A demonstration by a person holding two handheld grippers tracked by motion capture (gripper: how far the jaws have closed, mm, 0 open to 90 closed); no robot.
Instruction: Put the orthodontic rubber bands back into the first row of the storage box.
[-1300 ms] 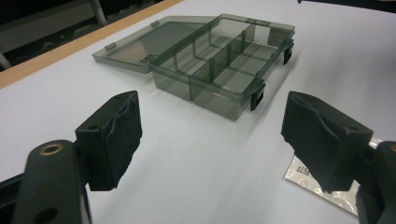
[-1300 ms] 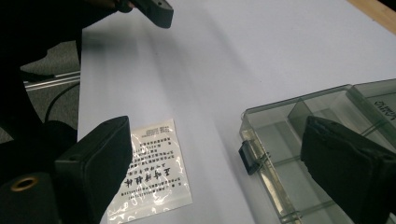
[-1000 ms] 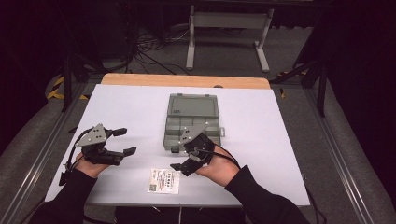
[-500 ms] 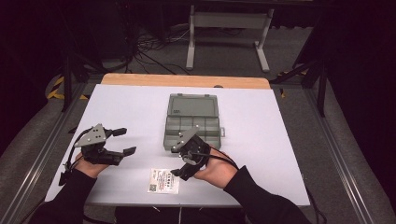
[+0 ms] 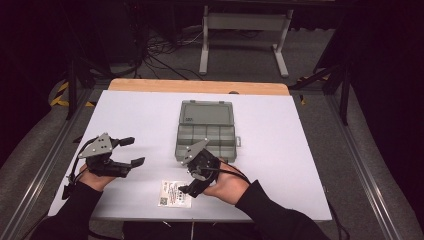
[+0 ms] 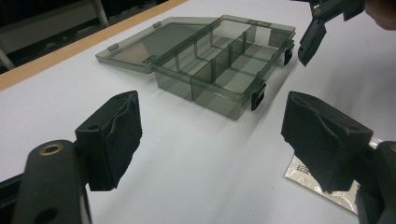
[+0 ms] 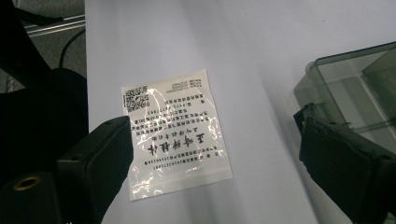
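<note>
2 grippers up, both empty. Right gripper (image 5: 192,186) hangs over the packet (image 5: 175,193), jaws spread wide with the packet between and below them, not pinched. Left gripper (image 5: 131,151) sits off to the left of the table (image 5: 300,150), jaws also wide apart, nothing in them, pointed at the organizer box (image 5: 206,139).

Packet (image 7: 175,130) lies flat on the white surface, near the front edge, just beside the box's front-left corner. It is glossy printed film with a QR code, so it is likely slippery and thin.

Advice for the pick, as I judge it:
- Flat film gives the pads no edge, so come in low at 1 side and tilt so 1 pad slides under a lifted corner.
- Close slowly; a fast close probably skids it away.
- Keep clear of the box latch (image 7: 310,112), which sits close to 1 jaw.
- Left gripper could pin the far edge if the packet slides.

Count: 1 packet, 1 box (image 6: 224,70) with lid open and laid back, compartments look empty, 2 latches on the front wall.
</note>
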